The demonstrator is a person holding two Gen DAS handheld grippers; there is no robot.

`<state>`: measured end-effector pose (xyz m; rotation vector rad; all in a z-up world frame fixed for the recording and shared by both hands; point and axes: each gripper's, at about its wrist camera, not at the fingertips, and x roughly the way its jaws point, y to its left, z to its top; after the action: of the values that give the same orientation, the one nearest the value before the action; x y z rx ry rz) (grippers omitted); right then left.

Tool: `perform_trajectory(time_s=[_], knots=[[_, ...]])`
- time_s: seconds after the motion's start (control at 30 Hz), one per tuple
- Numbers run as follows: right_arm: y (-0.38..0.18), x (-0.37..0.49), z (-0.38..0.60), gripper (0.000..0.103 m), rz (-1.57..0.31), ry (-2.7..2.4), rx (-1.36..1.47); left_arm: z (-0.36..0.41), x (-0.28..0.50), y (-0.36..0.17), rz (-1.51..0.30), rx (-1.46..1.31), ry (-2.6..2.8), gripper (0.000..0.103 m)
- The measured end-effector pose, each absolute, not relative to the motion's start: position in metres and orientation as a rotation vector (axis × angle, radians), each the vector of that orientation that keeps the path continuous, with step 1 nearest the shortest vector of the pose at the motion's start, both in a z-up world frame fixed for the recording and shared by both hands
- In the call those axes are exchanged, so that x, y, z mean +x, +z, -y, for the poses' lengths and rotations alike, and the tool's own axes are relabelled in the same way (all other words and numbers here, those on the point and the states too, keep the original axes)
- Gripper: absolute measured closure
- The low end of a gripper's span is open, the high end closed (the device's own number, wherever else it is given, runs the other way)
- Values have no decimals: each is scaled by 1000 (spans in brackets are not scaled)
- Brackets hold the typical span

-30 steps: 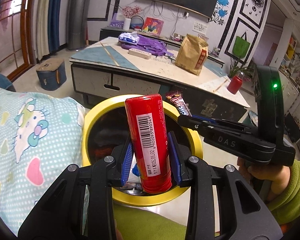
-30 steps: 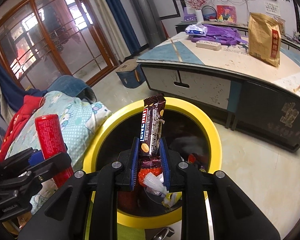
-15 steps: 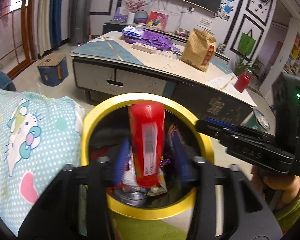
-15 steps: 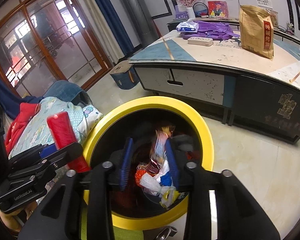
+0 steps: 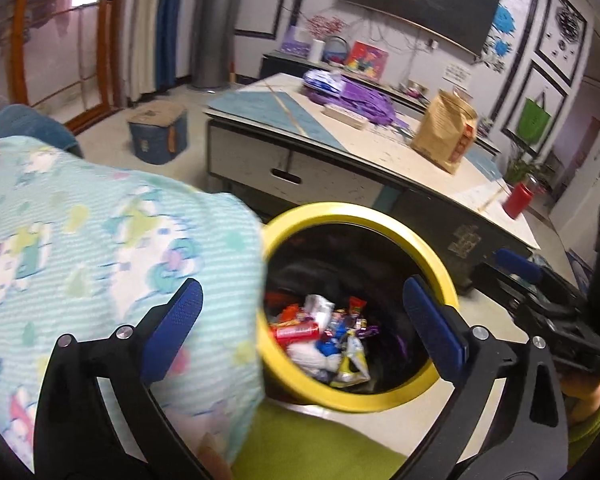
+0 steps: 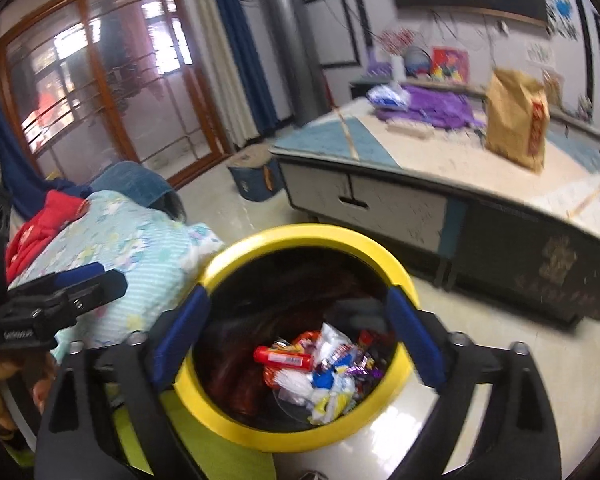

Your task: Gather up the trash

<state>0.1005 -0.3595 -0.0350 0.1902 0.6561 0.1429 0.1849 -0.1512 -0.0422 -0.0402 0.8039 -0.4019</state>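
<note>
A black bin with a yellow rim point(image 5: 440, 264) point(image 6: 332, 236) stands on the floor below both grippers. Inside lies a heap of wrappers with the red tube point(image 5: 294, 332) point(image 6: 283, 357) on its side among them. My left gripper point(image 5: 304, 320) hangs over the bin's left edge, its blue-padded jaws opening wide with nothing between them. My right gripper point(image 6: 298, 330) hovers over the bin mouth, jaws likewise opening and empty. Each gripper shows at the edge of the other's view, the right one point(image 5: 540, 280) and the left one point(image 6: 60, 292).
A patterned light-blue blanket point(image 5: 80, 248) lies left of the bin. A low table point(image 5: 340, 148) behind it holds a brown paper bag point(image 5: 446, 136), purple cloth point(image 5: 360, 100) and a red cup point(image 5: 518, 200). A small blue stool point(image 5: 158, 134) stands on the floor.
Both grippers opened wide. The red tube dropped from the left one and the snack bar from the right one into the bin. Both grippers rose a little.
</note>
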Motion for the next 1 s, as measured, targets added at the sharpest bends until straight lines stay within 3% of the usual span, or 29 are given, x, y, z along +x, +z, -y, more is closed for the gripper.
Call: perform_trajectory(time_s=[0.47, 1.0], knots=[[-2, 81, 279, 6, -562, 271, 104, 67, 118, -7, -651, -49, -174, 11], [24, 15, 232, 6, -259, 276, 75, 34, 41, 7, -443, -37, -56, 11]])
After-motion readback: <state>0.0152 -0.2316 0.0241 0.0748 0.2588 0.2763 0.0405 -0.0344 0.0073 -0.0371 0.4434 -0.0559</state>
